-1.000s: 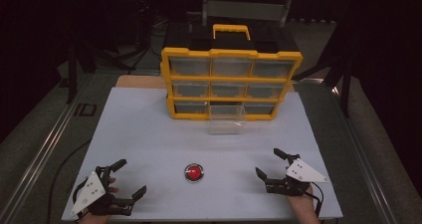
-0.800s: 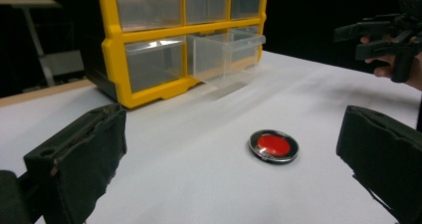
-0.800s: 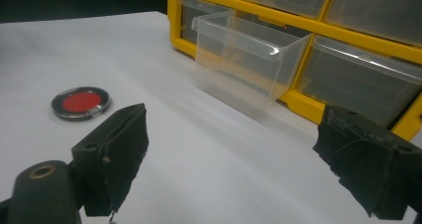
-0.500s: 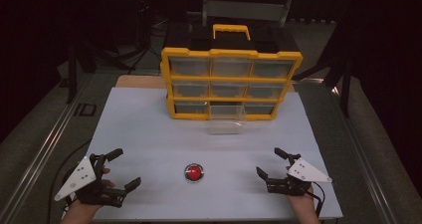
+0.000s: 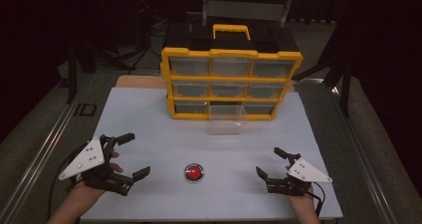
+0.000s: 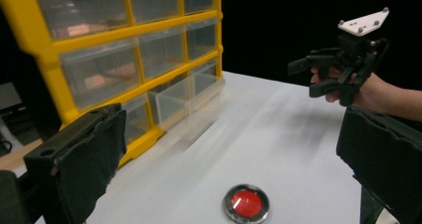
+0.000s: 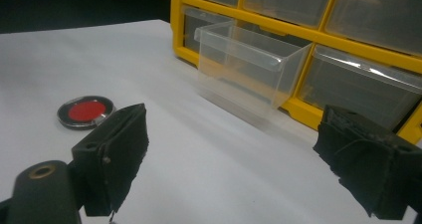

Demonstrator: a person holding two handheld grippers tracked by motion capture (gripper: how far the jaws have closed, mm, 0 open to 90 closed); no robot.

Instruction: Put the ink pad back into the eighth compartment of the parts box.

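Darkness surrounds the white table [image 5: 149, 114], which carries a yellow drawer cabinet [image 5: 231, 74] at its far edge; the clear drawer [image 5: 226, 119] of the bottom row's middle slot is pulled out toward the person, probably so something can go in; a small red disc [image 5: 193, 172] lies near the front edge, between the two tools and well apart from the drawer; the left gripper [image 5: 129, 155] and right gripper [image 5: 269, 163] flank it, both spread wide and empty, seemingly poised to reach.
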